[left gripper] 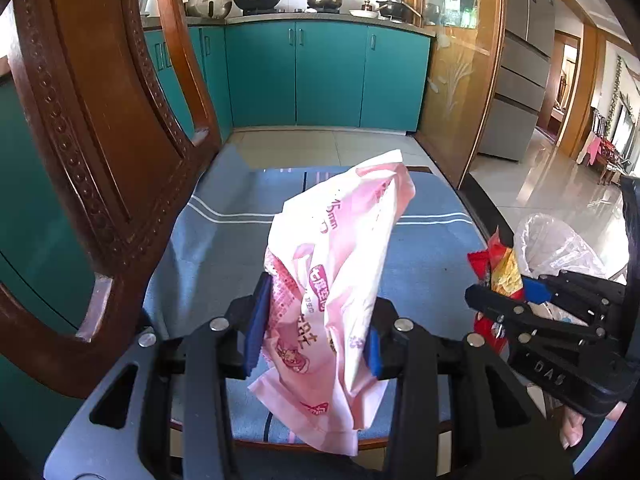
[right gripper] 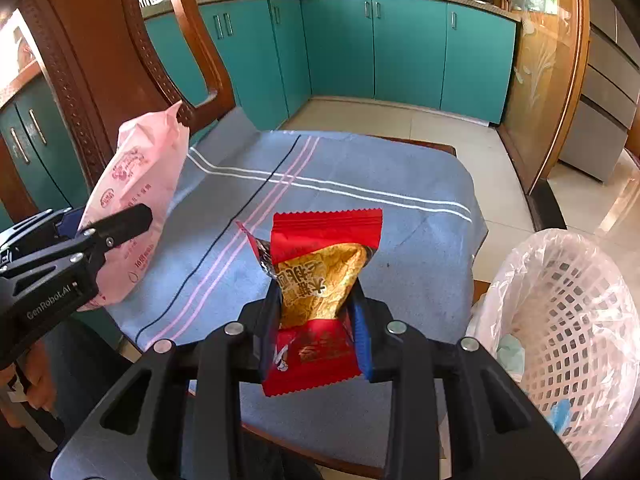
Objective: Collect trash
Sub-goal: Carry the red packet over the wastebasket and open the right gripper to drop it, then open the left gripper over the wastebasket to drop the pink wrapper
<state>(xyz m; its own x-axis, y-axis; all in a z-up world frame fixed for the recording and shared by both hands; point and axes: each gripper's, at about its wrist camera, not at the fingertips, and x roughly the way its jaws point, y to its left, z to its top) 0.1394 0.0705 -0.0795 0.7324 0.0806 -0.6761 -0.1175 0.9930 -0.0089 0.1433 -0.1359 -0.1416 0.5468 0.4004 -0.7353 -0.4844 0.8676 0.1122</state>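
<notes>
Since the white mesh bin [right gripper: 568, 320] stands on the floor just right of the chair's blue cushion [right gripper: 320, 184], the right claw [right gripper: 316, 344] is the nearer one; it pinches a crumpled red-and-gold snack wrapper [right gripper: 324, 276], upright, clear of the cushion. Farther left, the left claw [left gripper: 316, 344] grips a creased pink plastic bag [left gripper: 336, 264], long axis tilted upward. Judgement: right drops first.

A crumpled pink plastic wrapper [left gripper: 332, 292] with red print stands tilted above the blue striped chair cushion [left gripper: 224, 240], pinched near its lower end. A red and gold snack packet [right gripper: 320, 280], creased with zigzag edges, is likewise held upright over the cushion. The white lattice trash basket [right gripper: 576, 320], lined with a clear bag, stands just beside the chair.
</notes>
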